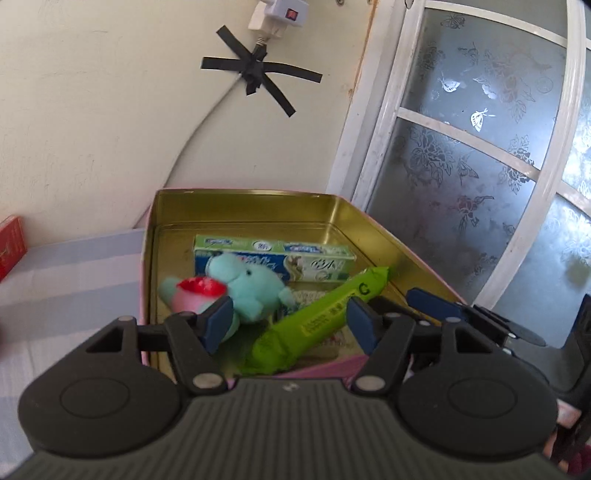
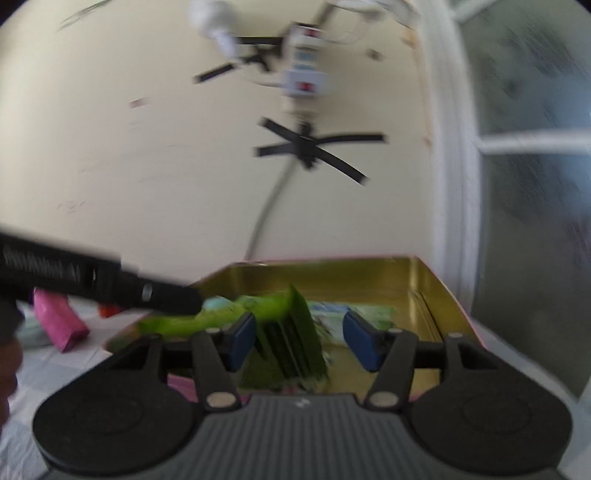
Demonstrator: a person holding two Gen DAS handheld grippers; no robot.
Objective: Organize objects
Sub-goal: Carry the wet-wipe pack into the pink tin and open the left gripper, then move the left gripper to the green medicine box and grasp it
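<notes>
Fingers (image 1: 218,325) of left gripper (image 1: 288,325) apart, blue pads not pressing on anything, open over near end of tin (image 1: 236,206). Tin gold inside and pink outside, in centre of left wrist view, on surface (image 1: 74,295) with pale striped cloth. Inside tin: toothpaste box (image 1: 273,258) lying across far part; turquoise plush toy (image 1: 251,291) just before it, at left, partly behind left finger; green packet (image 1: 325,314) with black letter C lying slantwise from lower centre toward right wall of tin, passing between the two pads but touched by neither. Blue finger of right gripper (image 1: 436,302) at right edge of tin. Red box (image 1: 11,243) at far left edge of frame. On wall above: cross of black tape (image 1: 258,74) over a cable, white plug (image 1: 277,14) at top. Window (image 1: 480,147) with frosted flower glass in right part.

Right wrist view blurred. Fingers (image 2: 242,343) of right gripper (image 2: 301,343) also apart, open; crimped end of green packet (image 2: 291,332) between them, close to left pad, clear gap to right pad, so no grip seen. Whether left pad touches it, cannot tell. Tin (image 2: 424,280) in lower centre, toothpaste box (image 2: 332,310) behind packet. Left gripper (image 2: 110,280) as dark bar coming in from left edge, tip at near left corner of tin. Pink packet (image 2: 59,325) on surface at lower left, outside tin. Black tape (image 2: 310,147) on wall above.
</notes>
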